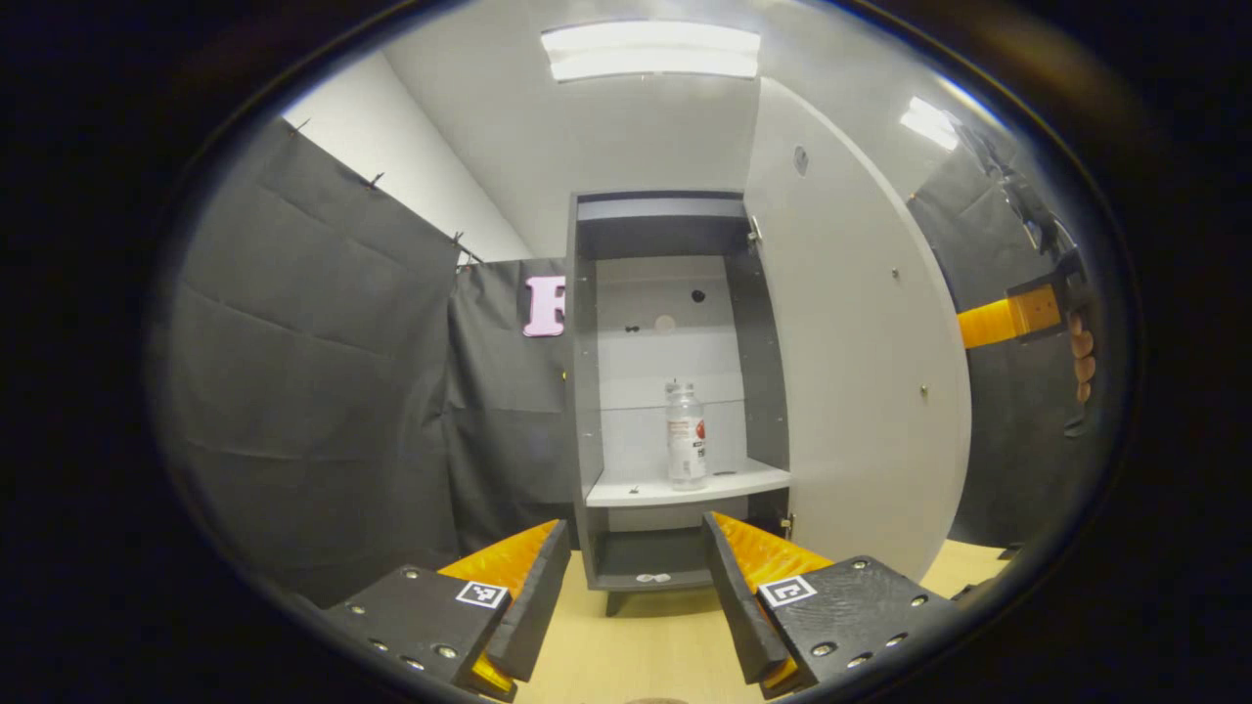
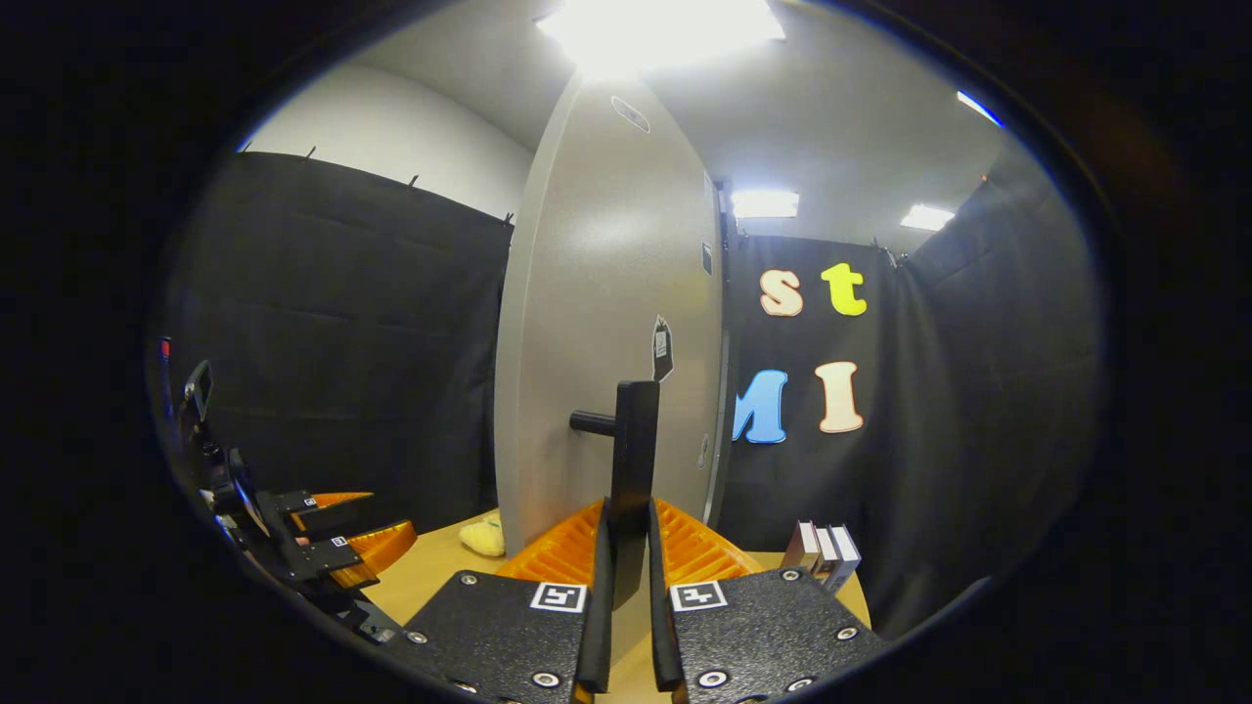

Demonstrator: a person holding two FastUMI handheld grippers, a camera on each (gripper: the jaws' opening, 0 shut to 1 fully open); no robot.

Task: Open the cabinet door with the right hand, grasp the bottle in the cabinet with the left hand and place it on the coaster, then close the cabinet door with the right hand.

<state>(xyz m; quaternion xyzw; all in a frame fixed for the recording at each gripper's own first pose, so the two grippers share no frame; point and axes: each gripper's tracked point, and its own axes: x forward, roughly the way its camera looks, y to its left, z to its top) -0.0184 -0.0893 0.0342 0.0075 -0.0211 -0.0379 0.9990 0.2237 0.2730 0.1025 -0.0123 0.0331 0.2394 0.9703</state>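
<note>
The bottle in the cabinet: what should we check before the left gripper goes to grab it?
1. Cabinet door swung open: ok.
2. Right gripper shut on the door handle, holding the door: ok.
3. Bottle upright on the shelf: ok.
4. Left gripper open, aimed at the bottle: ok.
5. Path to the bottle free: ok.
6. Coaster ready: cannot tell.

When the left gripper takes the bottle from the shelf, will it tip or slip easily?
The bottle is tall and narrow and stands upright on the shelf, so a push near its top would probably tip it. It looks clear and mostly empty, so likely light. Its smooth round wall may slip or turn between fingers.
</note>
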